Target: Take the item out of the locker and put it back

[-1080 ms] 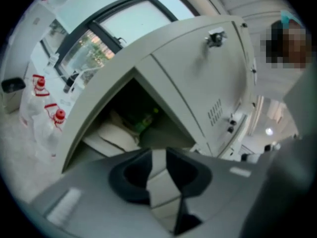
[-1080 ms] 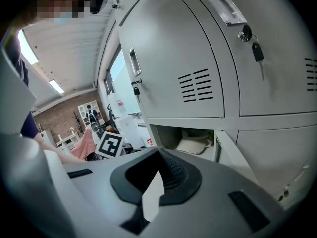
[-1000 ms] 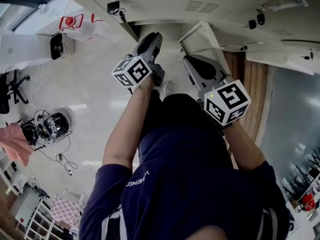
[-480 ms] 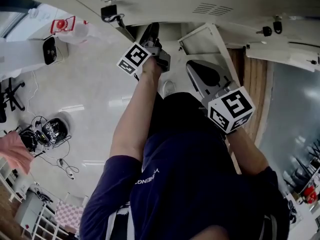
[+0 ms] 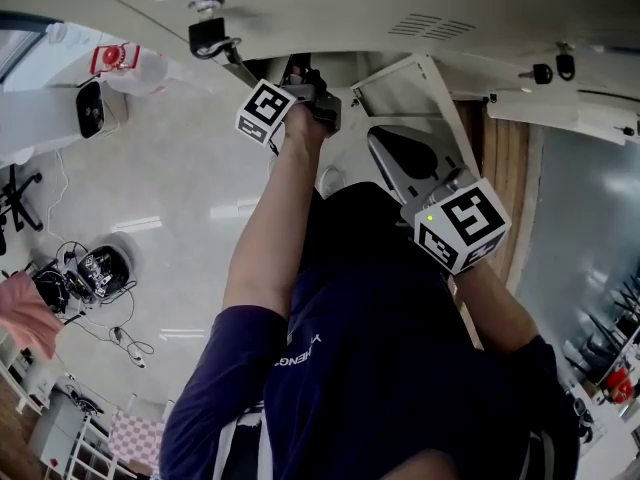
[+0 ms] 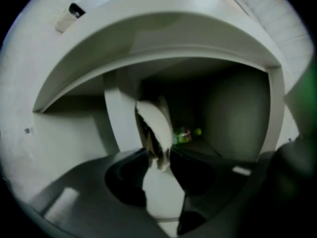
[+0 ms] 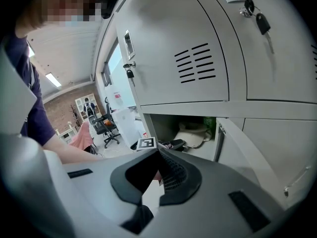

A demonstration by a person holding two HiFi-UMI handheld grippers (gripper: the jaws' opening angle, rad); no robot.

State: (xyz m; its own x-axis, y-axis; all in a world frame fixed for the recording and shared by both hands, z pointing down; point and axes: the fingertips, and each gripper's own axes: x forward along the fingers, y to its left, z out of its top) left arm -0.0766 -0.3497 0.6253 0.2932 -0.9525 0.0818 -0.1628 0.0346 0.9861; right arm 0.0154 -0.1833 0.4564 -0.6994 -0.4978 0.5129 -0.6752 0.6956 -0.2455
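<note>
A pale cloth bag point(image 7: 195, 133) lies inside the open locker point(image 7: 161, 125), beside a green object point(image 7: 210, 127) at the back. The left gripper point(image 6: 159, 155) reaches level into the compartment, its jaws wide after just opening. The bag's lower edge hangs at the gap between the tips, not pinched. The right gripper point(image 7: 158, 155) hovers outside, next to the swung-out door point(image 7: 257, 155), tilted downward, its tips together with nothing between them. A key point(image 7: 262, 24) dangles from the lock of a closed locker above.
</note>
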